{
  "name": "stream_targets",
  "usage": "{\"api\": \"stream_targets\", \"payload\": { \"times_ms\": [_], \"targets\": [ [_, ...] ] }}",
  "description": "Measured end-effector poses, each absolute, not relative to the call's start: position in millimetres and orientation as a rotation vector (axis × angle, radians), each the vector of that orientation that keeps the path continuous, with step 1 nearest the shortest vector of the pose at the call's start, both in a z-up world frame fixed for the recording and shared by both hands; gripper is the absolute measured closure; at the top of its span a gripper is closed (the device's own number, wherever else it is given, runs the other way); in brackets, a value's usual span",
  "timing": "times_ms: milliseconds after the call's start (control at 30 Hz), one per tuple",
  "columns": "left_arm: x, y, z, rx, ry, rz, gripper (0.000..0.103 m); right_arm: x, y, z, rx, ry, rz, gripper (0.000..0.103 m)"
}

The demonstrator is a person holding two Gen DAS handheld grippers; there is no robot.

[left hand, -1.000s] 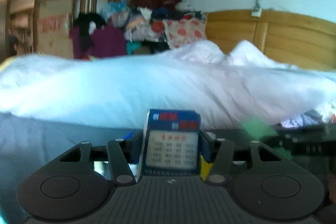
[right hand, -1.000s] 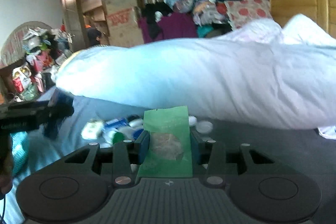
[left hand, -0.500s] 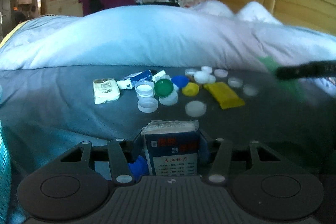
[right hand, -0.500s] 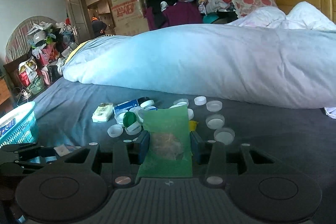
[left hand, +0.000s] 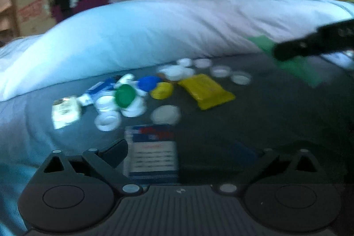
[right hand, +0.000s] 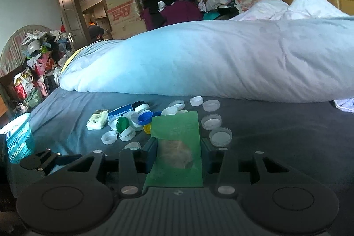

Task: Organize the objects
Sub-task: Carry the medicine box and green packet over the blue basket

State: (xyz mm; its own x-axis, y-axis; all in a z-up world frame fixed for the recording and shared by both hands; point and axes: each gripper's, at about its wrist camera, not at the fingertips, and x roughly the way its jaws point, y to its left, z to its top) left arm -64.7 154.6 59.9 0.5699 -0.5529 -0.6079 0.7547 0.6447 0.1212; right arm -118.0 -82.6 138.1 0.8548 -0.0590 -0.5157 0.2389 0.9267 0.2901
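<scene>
My left claw (left hand: pixel 177 152) stands wide, its jaws spread well apart, and the blue-and-white box (left hand: pixel 152 152) sits between them nearer the left jaw; this view is blurred, so I cannot tell whether the box touches that finger or simply lies on the dark bed sheet (left hand: pixel 276 121). My right claw (right hand: pixel 177 153) is clamped on the green packet (right hand: pixel 178 147), which stands upright between the fingers with a brownish lump showing through its clear window. Beyond it on the sheet lies the scatter of loose things: a green cap (right hand: pixel 122 124), a blue cap (right hand: pixel 145 116), a white tissue pack (right hand: pixel 97 119), a blue carton (right hand: pixel 120 111) and several clear and white lids (right hand: pixel 220 136). From the left view I also see a yellow packet (left hand: pixel 205 91) just beside a yellow cap (left hand: pixel 161 91). A teal basket (right hand: pixel 18 139) sits at the left edge of the bed, and a rolled pale duvet (right hand: pixel 210 63) runs across behind everything.
</scene>
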Motion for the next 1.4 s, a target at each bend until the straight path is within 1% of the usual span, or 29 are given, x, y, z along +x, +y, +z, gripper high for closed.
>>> {"api": "stream_targets", "payload": {
  "times_ms": [67,133,167,200,233,300,367,500,600,733,867,967,1100,1267,1400],
  "targets": [
    [-57.8,159.3,60.0,0.378,0.572,-0.722,0.004,-118.5,-82.2,135.8,0.360,0.525,-0.159,0.058],
    [-49.4,166.0,59.0,0.335,0.619,-0.687,0.021,-118.9,-81.0,134.0,0.363,0.527,-0.156,0.058],
    [-45.0,167.6,56.8,0.335,0.651,-0.680,0.043,-119.0,-79.8,133.2,0.366,0.528,-0.155,0.058],
    [-40.6,166.4,52.2,0.339,0.688,-0.679,0.051,-118.3,-78.9,133.5,0.367,0.529,-0.153,0.058],
    [-37.8,165.4,47.3,0.336,0.717,-0.686,0.051,-117.7,-78.1,133.5,0.366,0.529,-0.152,0.058],
    [-39.6,167.6,46.3,0.329,0.702,-0.694,0.054,-118.3,-75.8,136.6,0.361,0.519,-0.150,0.058],
    [-43.1,177.1,61.5,0.279,0.666,-0.690,0.056,-118.9,-73.2,145.4,0.349,0.492,-0.152,0.058],
    [-46.0,219.7,132.3,0.170,0.525,-0.611,0.056,-104.0,-63.3,177.0,0.308,0.428,-0.117,0.058],
    [-41.6,259.2,177.4,0.132,0.443,-0.504,0.056,-80.6,-42.4,211.5,0.272,0.364,-0.040,0.058],
    [-41.0,322.7,232.5,0.113,0.332,-0.328,0.056,-42.3,9.5,264.0,0.226,0.291,0.121,0.058],
    [-39.1,389.3,271.6,0.094,0.277,-0.146,0.056,-1.3,78.9,310.9,0.186,0.249,0.289,0.058],
    [-34.3,435.7,293.4,0.080,0.278,-0.030,0.056,31.3,131.7,334.9,0.165,0.268,0.401,0.058],
    [-18.2,486.1,307.5,0.065,0.342,0.072,0.056,70.3,201.8,350.0,0.121,0.338,0.513,0.058],
    [7.9,529.1,297.0,0.060,0.468,0.136,0.056,112.7,281.5,347.9,0.059,0.479,0.606,0.058],
    [17.0,561.1,281.3,0.038,0.553,0.155,0.057,128.8,324.3,339.2,0.043,0.559,0.628,0.058]
  ]
}}
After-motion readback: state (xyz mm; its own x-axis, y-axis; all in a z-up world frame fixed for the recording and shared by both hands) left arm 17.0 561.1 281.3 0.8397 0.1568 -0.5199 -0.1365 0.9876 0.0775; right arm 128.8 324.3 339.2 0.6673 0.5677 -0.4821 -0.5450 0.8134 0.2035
